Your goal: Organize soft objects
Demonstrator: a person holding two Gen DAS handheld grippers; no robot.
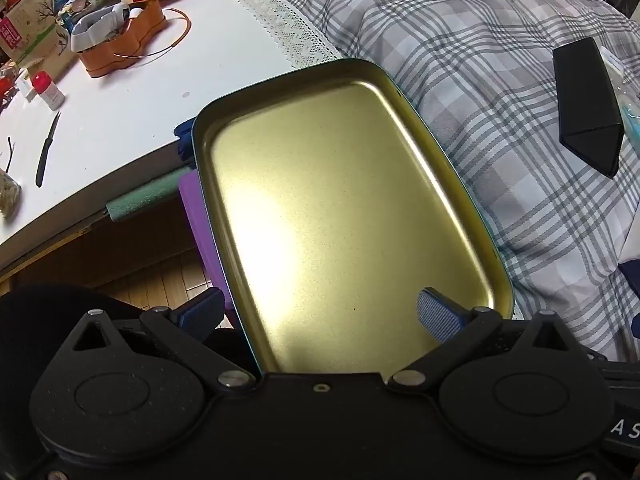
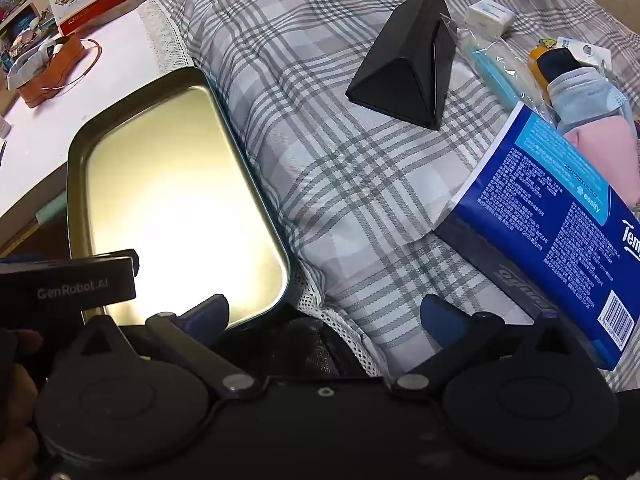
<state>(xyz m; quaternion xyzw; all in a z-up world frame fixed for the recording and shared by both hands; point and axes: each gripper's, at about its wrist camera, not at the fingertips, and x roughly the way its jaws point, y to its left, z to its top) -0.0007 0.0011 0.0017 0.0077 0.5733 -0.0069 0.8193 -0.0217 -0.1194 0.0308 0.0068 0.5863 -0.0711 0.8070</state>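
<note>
An empty gold-lined metal tray point(image 1: 404, 92) with a teal rim lies at the edge of a plaid bedcover point(image 1: 480, 60). My left gripper point(image 1: 320, 316) hovers over the tray's near end, open, nothing between its blue pads. In the right wrist view the same tray point(image 2: 78, 136) lies at left. My right gripper point(image 2: 324, 318) hangs open over the plaid cover point(image 2: 340, 184), holding nothing. A blue tissue pack point(image 2: 560, 216) lies at right, beside a pink cloth point(image 2: 608, 156), a grey face mask point(image 2: 580, 92) and a wrapped light-blue item point(image 2: 492, 68).
A black triangular case point(image 2: 404, 68) point(image 1: 588, 104) lies on the cover, with a small white box point(image 2: 490, 14) behind it. The white table point(image 1: 120, 120) holds an orange container point(image 1: 120, 40), a black knife point(image 1: 48, 148) and a red-capped bottle point(image 1: 46, 88). The left gripper's body point(image 2: 68, 284) shows at lower left.
</note>
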